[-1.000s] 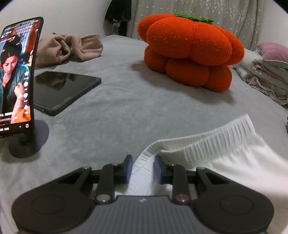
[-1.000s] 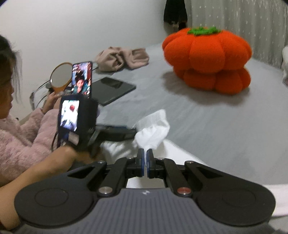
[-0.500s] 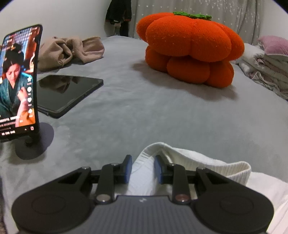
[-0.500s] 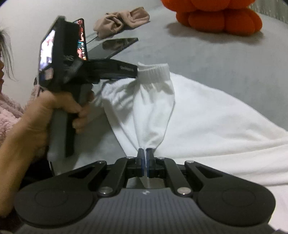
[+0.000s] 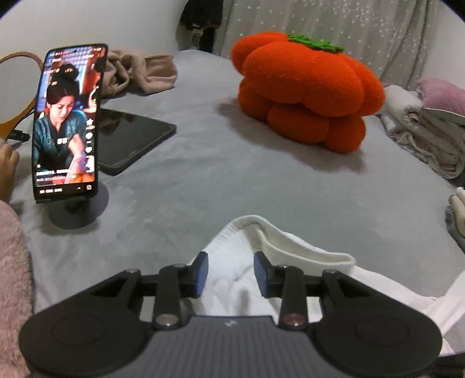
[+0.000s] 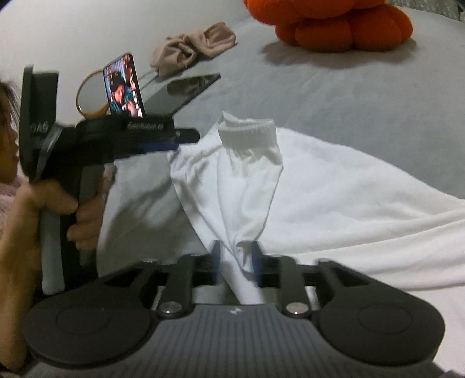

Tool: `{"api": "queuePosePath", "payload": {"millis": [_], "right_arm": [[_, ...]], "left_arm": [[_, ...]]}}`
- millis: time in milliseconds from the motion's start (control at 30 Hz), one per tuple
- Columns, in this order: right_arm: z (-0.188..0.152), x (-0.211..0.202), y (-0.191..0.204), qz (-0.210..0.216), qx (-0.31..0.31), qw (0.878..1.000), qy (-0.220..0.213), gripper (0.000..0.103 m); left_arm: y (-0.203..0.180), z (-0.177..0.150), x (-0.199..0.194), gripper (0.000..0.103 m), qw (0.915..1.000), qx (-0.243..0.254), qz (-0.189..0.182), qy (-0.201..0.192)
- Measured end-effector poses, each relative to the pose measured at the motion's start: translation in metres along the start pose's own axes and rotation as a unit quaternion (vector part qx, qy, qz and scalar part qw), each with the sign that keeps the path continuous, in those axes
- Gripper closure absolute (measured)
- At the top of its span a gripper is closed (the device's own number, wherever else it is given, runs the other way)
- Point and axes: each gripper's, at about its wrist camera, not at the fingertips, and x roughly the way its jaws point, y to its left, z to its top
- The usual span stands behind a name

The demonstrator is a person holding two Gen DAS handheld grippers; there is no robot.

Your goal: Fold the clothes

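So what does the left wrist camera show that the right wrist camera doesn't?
Only the left wrist view: folded bedding at the right edge, a starry curtain, and the phone's round stand.

Only the right wrist view: the left tool seen from the side in a hand, and the white garment's wide spread, its sleeve between the right tool's opening jaws.

Both: orange pumpkin cushion, phone, tablet, beige cloth, ribbed cuff.

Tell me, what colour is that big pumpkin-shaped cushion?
Orange, with a green stalk on top; the left wrist view shows it best.
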Motion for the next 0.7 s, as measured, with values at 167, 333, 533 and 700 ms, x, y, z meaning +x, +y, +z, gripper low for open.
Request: {"api": "queuePosePath", "payload": {"millis": [167,333,533,700], "right_arm": [[0.004,-0.014,0.000,-0.009,-0.007,1.000,-0.025,0.056],[0.009,-0.021,-0.007,-0.021,-0.004,0.999,-0.030,0.056],[0.015,-0.028,-0.027,-0.045,0.029,0.998,-0.018,0.056],[0.014,-0.031,-0.039,-0.057,0.054,0.997,-0.013,0.055]], "left_arm": [[-0.015,-0.004,0.003,0.068,0.9991,0.000,-0.037,0.020],[-0.032,-0.003,0.004,0.052,0.9977,-0.008,-0.059,0.032],[-0.060,-0.003,0.006,0.048,0.9978,0.002,-0.057,0.034],[-0.088,-0.004,0.013,0.045,0.9991,-0.001,-0.026,0.033]]}}
